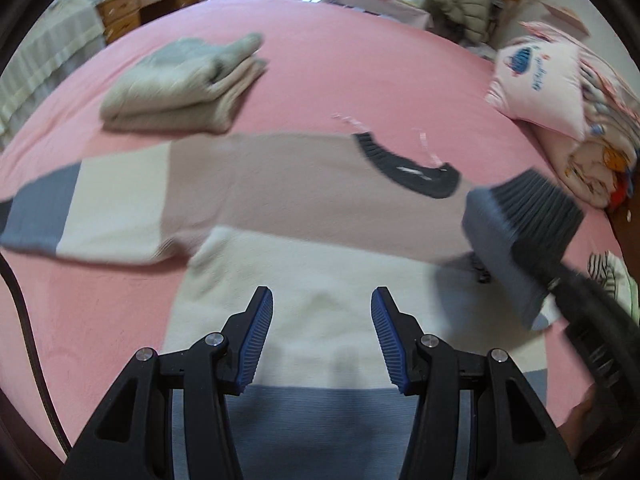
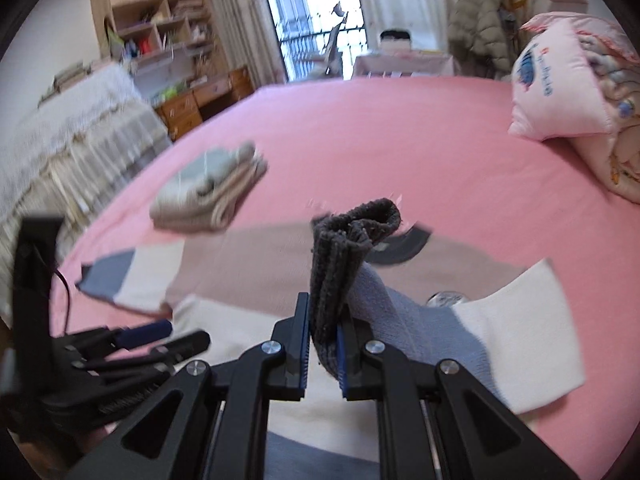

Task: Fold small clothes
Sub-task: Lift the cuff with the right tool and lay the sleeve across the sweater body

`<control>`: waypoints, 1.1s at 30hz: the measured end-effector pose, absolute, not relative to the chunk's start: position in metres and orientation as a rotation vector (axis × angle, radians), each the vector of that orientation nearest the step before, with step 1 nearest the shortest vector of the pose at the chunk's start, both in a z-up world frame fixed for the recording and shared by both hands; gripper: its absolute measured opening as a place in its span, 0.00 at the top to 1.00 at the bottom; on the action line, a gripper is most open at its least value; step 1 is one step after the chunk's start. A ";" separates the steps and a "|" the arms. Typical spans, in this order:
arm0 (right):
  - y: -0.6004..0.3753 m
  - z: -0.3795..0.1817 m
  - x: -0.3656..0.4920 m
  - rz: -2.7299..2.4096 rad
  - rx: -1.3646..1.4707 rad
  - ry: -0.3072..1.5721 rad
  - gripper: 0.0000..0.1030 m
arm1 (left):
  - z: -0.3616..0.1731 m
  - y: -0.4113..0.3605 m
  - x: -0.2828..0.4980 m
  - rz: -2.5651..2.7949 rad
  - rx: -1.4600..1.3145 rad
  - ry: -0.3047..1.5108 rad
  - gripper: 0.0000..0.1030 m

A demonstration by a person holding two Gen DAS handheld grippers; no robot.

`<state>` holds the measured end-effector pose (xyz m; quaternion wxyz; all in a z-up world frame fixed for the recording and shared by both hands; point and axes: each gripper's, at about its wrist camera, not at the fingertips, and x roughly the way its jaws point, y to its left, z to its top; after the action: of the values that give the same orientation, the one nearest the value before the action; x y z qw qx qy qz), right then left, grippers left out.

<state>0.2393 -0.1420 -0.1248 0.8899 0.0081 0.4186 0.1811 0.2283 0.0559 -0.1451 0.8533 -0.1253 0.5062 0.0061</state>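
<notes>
While left gripper gapes empty, sleeve cuff clamped between right gripper jaws.

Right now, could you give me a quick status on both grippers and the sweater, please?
Left gripper open, empty. Right gripper shut on sweater cuff, sleeve lifted. Sweater spread on bed. Nothing obstructing.

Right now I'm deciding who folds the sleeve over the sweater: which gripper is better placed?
Right. The right gripper already pinches the dark cuff of the sleeve, lifted off the sweater. The left gripper hovers open, holding nothing.
</notes>
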 end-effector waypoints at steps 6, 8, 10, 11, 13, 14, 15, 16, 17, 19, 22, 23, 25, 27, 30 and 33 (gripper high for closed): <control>-0.106 -0.165 0.235 0.378 -0.051 0.950 0.85 | -0.160 0.075 0.234 0.033 -0.311 1.076 0.50; -0.099 -0.172 0.232 0.389 -0.065 0.962 0.78 | -0.163 0.079 0.235 0.031 -0.318 1.075 0.48; -0.092 -0.175 0.227 0.399 -0.082 0.965 0.65 | -0.165 0.080 0.234 0.030 -0.326 1.078 0.45; -0.089 -0.175 0.225 0.403 -0.088 0.966 0.55 | -0.166 0.081 0.233 0.029 -0.332 1.080 0.43; -0.090 -0.170 0.215 0.430 -0.080 0.950 0.46 | -0.166 0.081 0.233 0.022 -0.341 1.082 0.43; -0.090 -0.167 0.212 0.441 -0.075 0.942 0.45 | -0.166 0.081 0.234 0.018 -0.341 1.082 0.43; -0.093 -0.161 0.206 0.454 -0.063 0.932 0.45 | -0.167 0.082 0.234 0.015 -0.340 1.081 0.43; -0.098 -0.153 0.200 0.462 -0.053 0.917 0.45 | -0.166 0.081 0.234 0.012 -0.339 1.080 0.43; -0.101 -0.147 0.195 0.465 -0.051 0.901 0.45 | -0.166 0.080 0.234 0.007 -0.337 1.080 0.43; -0.114 -0.130 0.178 0.439 -0.059 0.842 0.45 | -0.166 0.076 0.235 -0.014 -0.334 1.084 0.43; -0.136 -0.111 0.153 0.334 -0.108 0.761 0.45 | -0.169 0.067 0.236 -0.052 -0.322 1.100 0.43; -0.143 -0.108 0.146 0.295 -0.127 0.743 0.45 | -0.172 0.063 0.237 -0.068 -0.320 1.112 0.43; -0.155 -0.104 0.136 0.209 -0.172 0.727 0.45 | -0.178 0.057 0.237 -0.096 -0.317 1.141 0.43; -0.169 -0.105 0.131 0.150 -0.190 0.731 0.45 | -0.185 0.051 0.234 -0.124 -0.311 1.166 0.43; -0.188 -0.110 0.126 0.141 -0.135 0.757 0.45 | -0.198 0.039 0.228 -0.188 -0.311 1.208 0.51; -0.201 -0.116 0.125 0.130 -0.095 0.772 0.45 | -0.213 0.030 0.224 -0.261 -0.361 1.262 0.58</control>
<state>0.1248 -0.2013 -0.1159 0.9232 -0.0465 0.3762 0.0636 0.2237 0.0304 -0.2128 0.7843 -0.1673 0.5850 -0.1210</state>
